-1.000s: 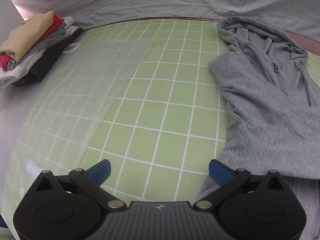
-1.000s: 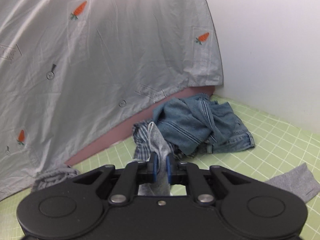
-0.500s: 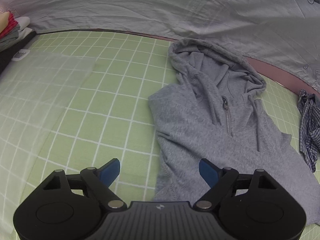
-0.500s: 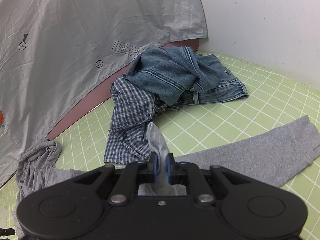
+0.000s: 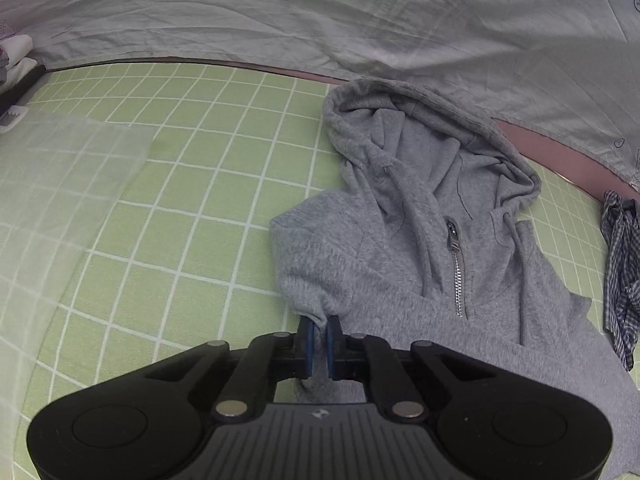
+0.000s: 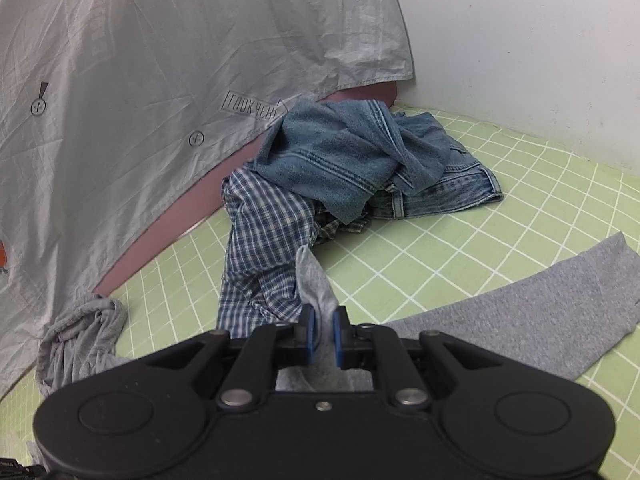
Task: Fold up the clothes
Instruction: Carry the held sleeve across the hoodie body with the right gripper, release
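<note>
A grey zip hoodie (image 5: 436, 248) lies face up on the green grid mat (image 5: 172, 208), hood toward the back. My left gripper (image 5: 319, 334) is shut on a pinch of its fabric at the left shoulder edge. In the right wrist view, my right gripper (image 6: 324, 330) is shut on a raised fold of the grey hoodie (image 6: 316, 280). One grey sleeve (image 6: 532, 320) stretches flat to the right, and the hood (image 6: 80, 332) shows bunched at the lower left.
A checked shirt (image 6: 268, 232) and blue denim clothes (image 6: 360, 160) are heaped behind the right gripper. A grey carrot-print sheet (image 6: 160, 60) hangs at the back, and a white wall (image 6: 520, 40) stands to the right. A translucent sheet (image 5: 60, 184) covers the mat's left side; a stack of clothes (image 5: 12, 60) sits at its far edge.
My left gripper swung right from the bare mat to the hoodie and went from wide open to shut on its shoulder edge. The right gripper kept its hold and turned slightly.
</note>
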Tool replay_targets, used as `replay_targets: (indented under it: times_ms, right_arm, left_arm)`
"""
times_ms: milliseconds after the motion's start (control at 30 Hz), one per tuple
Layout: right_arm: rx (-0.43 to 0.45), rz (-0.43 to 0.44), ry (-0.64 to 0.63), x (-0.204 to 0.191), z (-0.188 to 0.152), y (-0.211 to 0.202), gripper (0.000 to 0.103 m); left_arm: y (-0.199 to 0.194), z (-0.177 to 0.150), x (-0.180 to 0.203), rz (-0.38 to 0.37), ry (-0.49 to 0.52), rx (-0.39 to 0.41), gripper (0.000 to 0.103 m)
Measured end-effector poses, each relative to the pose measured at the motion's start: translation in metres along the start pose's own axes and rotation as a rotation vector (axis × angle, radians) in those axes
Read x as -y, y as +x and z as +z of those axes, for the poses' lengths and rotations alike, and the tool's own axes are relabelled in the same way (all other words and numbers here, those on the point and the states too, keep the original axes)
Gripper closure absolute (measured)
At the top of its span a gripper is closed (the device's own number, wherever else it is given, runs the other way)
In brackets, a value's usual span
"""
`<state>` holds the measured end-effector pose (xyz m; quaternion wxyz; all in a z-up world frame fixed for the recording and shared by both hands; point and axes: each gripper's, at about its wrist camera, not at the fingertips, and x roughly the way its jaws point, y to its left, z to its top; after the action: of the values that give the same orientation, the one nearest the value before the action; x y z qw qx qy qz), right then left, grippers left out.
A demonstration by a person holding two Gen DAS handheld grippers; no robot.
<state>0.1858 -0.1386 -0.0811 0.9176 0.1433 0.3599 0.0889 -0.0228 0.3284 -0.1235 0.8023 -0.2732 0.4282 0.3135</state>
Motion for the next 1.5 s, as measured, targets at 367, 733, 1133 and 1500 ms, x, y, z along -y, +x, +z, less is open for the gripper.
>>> replay_targets:
  times_ms: [367, 733, 1133, 1500]
  right_arm:
    - [-0.027, 0.070, -0.015, -0.025, 0.006, 0.020, 0.093]
    - [-0.060, 0.059, 0.024, -0.018, -0.008, 0.025, 0.093]
    - [-0.049, 0.068, 0.045, -0.015, -0.009, 0.015, 0.093]
    - [-0.107, 0.106, 0.042, -0.032, -0.033, 0.017, 0.093]
  left_arm:
    - [-0.006, 0.017, -0.045, 0.129, -0.076, 0.041, 0.099]
    - [-0.016, -0.021, -0.023, 0.032, -0.026, -0.062, 0.047]
    - [-0.015, -0.041, -0.017, -0.019, -0.047, -0.092, 0.093]
    - [-0.028, -0.041, -0.026, 0.082, -0.061, -0.042, 0.071]
